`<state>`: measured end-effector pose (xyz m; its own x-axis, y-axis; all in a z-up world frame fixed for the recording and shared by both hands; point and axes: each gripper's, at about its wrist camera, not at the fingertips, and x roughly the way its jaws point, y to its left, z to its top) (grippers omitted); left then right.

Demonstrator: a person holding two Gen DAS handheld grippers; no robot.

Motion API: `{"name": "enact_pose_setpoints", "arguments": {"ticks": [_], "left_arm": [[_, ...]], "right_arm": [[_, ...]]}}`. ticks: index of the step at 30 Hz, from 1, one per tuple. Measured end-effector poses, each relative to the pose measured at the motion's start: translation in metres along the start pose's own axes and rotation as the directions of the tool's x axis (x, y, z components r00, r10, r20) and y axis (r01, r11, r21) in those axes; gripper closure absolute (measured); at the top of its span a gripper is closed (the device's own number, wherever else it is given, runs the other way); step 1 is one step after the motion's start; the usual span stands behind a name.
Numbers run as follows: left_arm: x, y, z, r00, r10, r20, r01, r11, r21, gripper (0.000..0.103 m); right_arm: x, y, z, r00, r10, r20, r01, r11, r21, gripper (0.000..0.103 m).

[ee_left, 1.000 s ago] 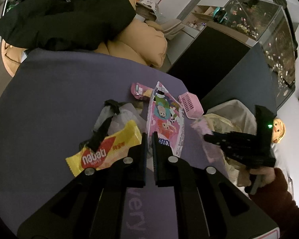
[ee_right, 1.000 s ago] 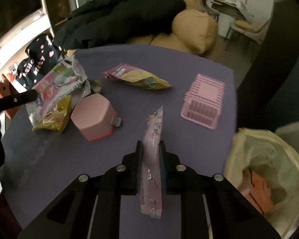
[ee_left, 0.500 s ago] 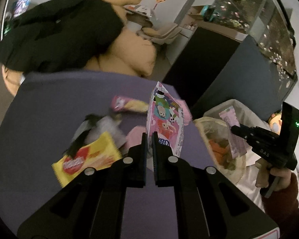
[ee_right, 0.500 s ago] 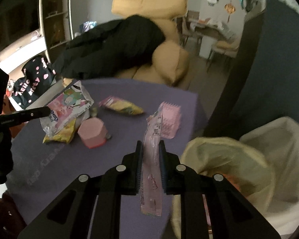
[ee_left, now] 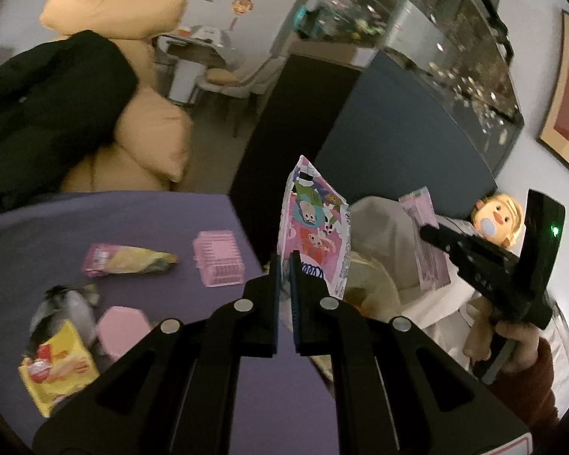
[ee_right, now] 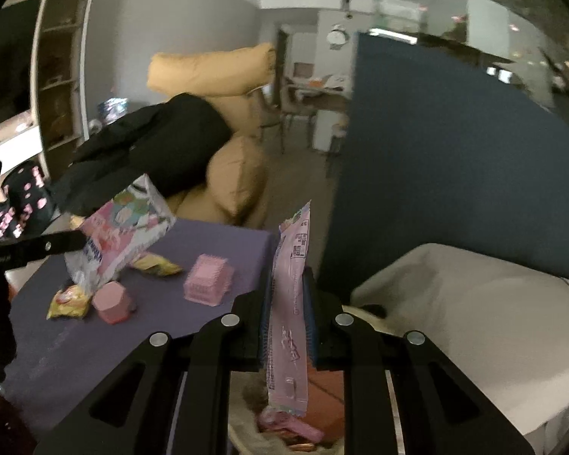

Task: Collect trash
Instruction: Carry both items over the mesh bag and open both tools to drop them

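My left gripper (ee_left: 284,265) is shut on a cartoon-printed snack bag (ee_left: 315,227), held upright over the table's right edge. In the right wrist view the same bag (ee_right: 121,235) hangs from that gripper (ee_right: 80,240) at the left. A long pink wrapper (ee_right: 288,303) stands clamped in my right gripper (ee_right: 286,284), directly above the open trash bag (ee_right: 296,428), which has pink and orange rubbish in it. The left wrist view shows the right gripper (ee_left: 424,232) with its pink wrapper (ee_left: 425,242) over the pale trash bag (ee_left: 375,284).
On the purple table (ee_left: 132,227) lie a pink basket (ee_left: 218,261), a pink-and-yellow wrapper (ee_left: 129,261), a pink hexagonal box (ee_left: 123,330) and a yellow wafer packet (ee_left: 57,371). A tan sofa with a black coat stands behind, a dark blue cabinet (ee_right: 455,170) beside the trash bag.
Both grippers have risen and swung right, off the table toward the trash bag, each still carrying its wrapper. The right one went from over the table to above the bag's mouth.
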<state>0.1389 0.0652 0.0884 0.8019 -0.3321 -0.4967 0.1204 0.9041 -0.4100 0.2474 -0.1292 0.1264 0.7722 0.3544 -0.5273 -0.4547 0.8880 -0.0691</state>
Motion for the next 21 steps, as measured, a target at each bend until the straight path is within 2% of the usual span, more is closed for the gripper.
{"name": "enact_pose_setpoints", "arguments": {"ticks": [3,10,21], "left_arm": [[0.019,-0.010,-0.006,0.999,-0.033,-0.032,0.033,0.999,0.010,0.098],[0.067,-0.021,-0.021,0.989,-0.082,-0.119,0.080,0.996,-0.027,0.098],[0.108,-0.035,-0.040,0.976,-0.088,-0.198,0.086,0.996,-0.019,0.098]], "right_arm": [[-0.004,-0.018,-0.003,1.000,-0.005,0.010,0.004,0.999,0.053,0.087],[-0.010,-0.034,-0.010,0.999,-0.012,0.041,0.008,0.997,0.081,0.087],[0.005,-0.045,-0.032,1.000,-0.016,-0.005,0.016,0.994,0.109,0.087]]}}
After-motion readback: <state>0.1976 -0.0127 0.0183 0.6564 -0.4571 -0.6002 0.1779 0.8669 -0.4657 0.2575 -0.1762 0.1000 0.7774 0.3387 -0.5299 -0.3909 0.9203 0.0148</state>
